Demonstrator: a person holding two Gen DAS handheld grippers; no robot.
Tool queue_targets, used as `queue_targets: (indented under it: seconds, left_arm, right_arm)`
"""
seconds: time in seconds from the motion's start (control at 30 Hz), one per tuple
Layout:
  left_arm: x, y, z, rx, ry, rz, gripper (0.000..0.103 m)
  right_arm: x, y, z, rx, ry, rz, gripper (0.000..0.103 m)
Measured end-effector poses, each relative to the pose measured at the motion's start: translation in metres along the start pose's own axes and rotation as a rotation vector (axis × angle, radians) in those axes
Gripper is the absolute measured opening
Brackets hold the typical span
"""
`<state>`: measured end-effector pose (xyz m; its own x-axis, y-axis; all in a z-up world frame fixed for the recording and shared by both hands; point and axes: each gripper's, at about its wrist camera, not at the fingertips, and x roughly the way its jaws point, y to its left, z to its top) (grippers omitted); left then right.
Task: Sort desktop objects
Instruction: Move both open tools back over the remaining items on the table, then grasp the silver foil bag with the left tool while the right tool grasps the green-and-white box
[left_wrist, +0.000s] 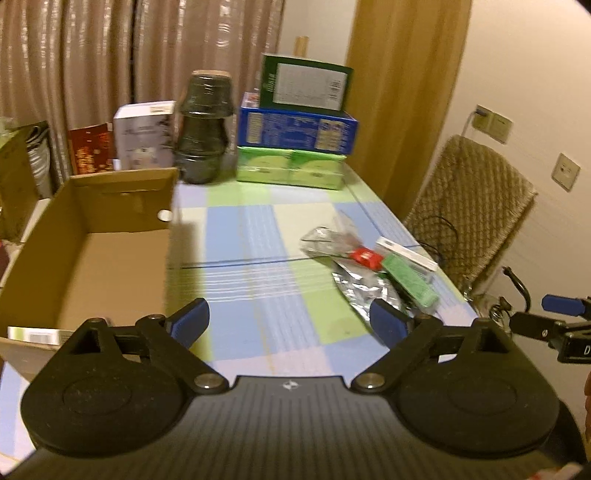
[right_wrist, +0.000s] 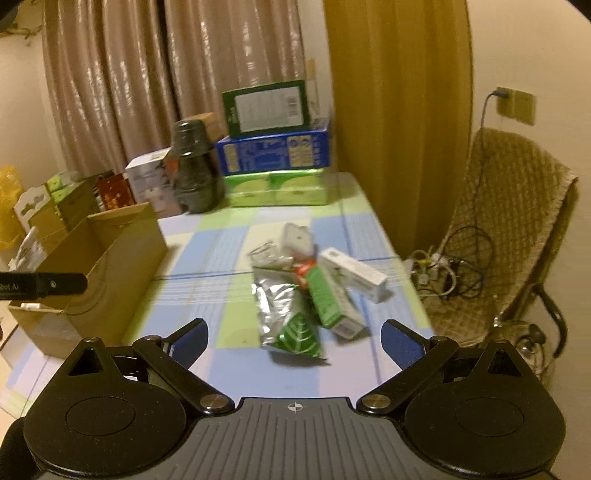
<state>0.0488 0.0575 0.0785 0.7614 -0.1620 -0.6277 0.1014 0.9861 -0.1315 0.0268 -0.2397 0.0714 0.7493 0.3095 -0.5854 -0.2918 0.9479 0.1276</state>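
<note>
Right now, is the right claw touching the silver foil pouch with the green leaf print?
Apart. In the right wrist view the open right claw hangs over the pouch, fingertips wide of it.

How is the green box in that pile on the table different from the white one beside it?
The green box is mostly green with a pale end, while the white box is white nearly all over. The green box lies nearer the right claw, the white box farther back and more toward the table's chair-side edge. The green box sits against the silver foil pouch; the white box does not touch it. Both are small oblong cartons lying flat in the same pile.
</note>
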Motion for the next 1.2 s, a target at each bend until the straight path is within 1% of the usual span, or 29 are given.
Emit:
queue_targets:
  seconds: [0.2, 0.4, 0.67, 0.9, 0.97, 1.03, 1.1, 1.2]
  left_arm:
    - [0.019, -0.023, -0.001, 0.012, 0.032, -0.031, 0.093]
    - [0.053, -0.040, 0.000, 0.017, 0.076, -0.052, 0.094]
    - [0.112, -0.056, -0.003, 0.009, 0.139, -0.082, 0.094]
    - [0.165, -0.066, -0.006, 0.027, 0.177, -0.107, 0.094]
    - [0.178, -0.065, -0.007, 0.023, 0.184, -0.114, 0.094]
    - [0.189, -0.064, -0.007, 0.022, 0.188, -0.122, 0.094]
    - [0.199, -0.062, -0.007, 0.021, 0.188, -0.134, 0.094]
    - [0.213, -0.061, -0.006, 0.024, 0.182, -0.150, 0.094]
  right_arm:
    - [-0.002, -0.018, 0.003, 0.003, 0.003, -0.015, 0.097]
    - [0.018, -0.040, 0.005, 0.039, 0.028, -0.016, 0.097]
    - [0.069, -0.065, 0.007, 0.057, 0.092, -0.011, 0.097]
    - [0.124, -0.084, 0.007, 0.050, 0.161, 0.036, 0.096]
    - [0.141, -0.088, 0.006, 0.052, 0.181, 0.057, 0.094]
    - [0.155, -0.092, 0.005, 0.053, 0.194, 0.072, 0.086]
    - [0.167, -0.097, 0.004, 0.068, 0.199, 0.094, 0.082]
    - [0.183, -0.102, 0.002, 0.093, 0.214, 0.119, 0.078]
